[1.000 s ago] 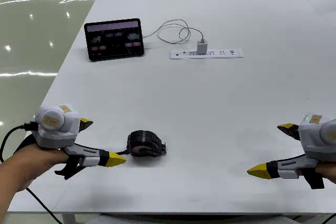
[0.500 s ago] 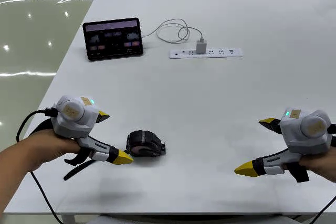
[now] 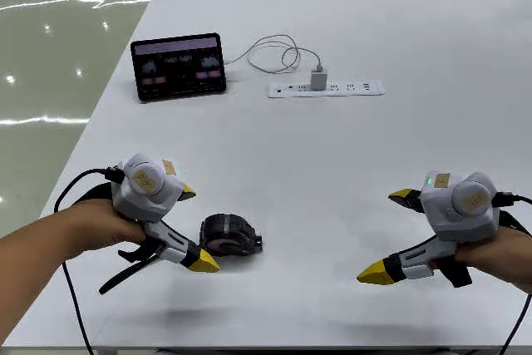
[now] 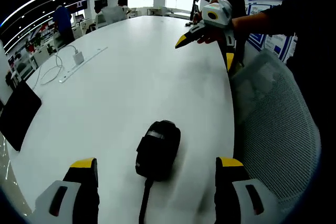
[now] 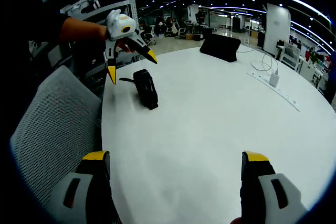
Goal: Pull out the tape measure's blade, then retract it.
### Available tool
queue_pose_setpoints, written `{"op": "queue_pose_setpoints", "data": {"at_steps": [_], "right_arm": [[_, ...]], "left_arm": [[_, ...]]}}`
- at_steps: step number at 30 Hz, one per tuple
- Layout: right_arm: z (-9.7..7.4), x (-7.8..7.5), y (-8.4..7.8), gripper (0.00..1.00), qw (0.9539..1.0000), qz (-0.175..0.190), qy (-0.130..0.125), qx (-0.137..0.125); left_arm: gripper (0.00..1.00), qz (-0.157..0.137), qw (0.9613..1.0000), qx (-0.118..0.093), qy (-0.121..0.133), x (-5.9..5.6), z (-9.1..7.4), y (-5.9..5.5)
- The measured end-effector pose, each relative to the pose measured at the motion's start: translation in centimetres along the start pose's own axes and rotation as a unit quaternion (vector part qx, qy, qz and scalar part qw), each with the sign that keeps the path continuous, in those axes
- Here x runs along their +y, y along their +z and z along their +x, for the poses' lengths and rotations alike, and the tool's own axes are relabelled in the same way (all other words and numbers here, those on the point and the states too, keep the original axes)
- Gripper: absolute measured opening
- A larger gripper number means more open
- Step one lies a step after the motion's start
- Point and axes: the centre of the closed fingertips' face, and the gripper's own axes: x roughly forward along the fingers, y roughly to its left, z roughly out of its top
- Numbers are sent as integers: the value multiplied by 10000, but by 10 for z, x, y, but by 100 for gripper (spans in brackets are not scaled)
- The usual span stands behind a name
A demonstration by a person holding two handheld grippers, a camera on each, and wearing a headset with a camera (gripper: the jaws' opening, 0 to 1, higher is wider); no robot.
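The 2 yellow-tipped jaws of the left gripper (image 3: pixel 196 229) are held wide apart, and the black tape measure (image 4: pixel 157 148) is seen between them in the left gripper view, a little ahead of the tips and untouched by either. The tape measure is laid on its side on the white table (image 3: pixel 332 147), close to the near edge, with its dark strap (image 4: pixel 144 203) trailed back toward the left gripper. The jaws of the right gripper (image 3: pixel 385 234) are likewise spread, with nothing between them but bare tabletop, well apart from the tape measure and pointed toward it. Each gripper is held by 1 hand just above the table. Farther back, a dark tablet (image 3: pixel 179 66) is propped upright, and a white power strip (image 3: pixel 326 86) is laid beside it with a charger (image 3: pixel 319 77) plugged in and a white cable (image 3: pixel 270 51) looped behind.
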Motion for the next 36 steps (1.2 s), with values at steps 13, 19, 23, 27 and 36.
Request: {"op": "queue_pose_setpoints", "data": {"at_steps": [13,19,23,27,36], "right_arm": [[21,9,14,100,9976,-558,388,-149],[38,14,19,97,9963,-657,538,-152],[51,15,15,94,9960,-636,627,-3],[59,21,22,92,9947,-709,741,-25],[72,23,34,88,9926,-861,853,-13]], "left_arm": [[75,419,9985,184,-295,-3,9,7],[67,614,9962,407,-459,-8,17,3],[61,695,9950,464,-553,-11,24,4],[54,838,9931,567,-598,-12,30,3],[43,1022,9906,655,-634,-8,40,5]]}}
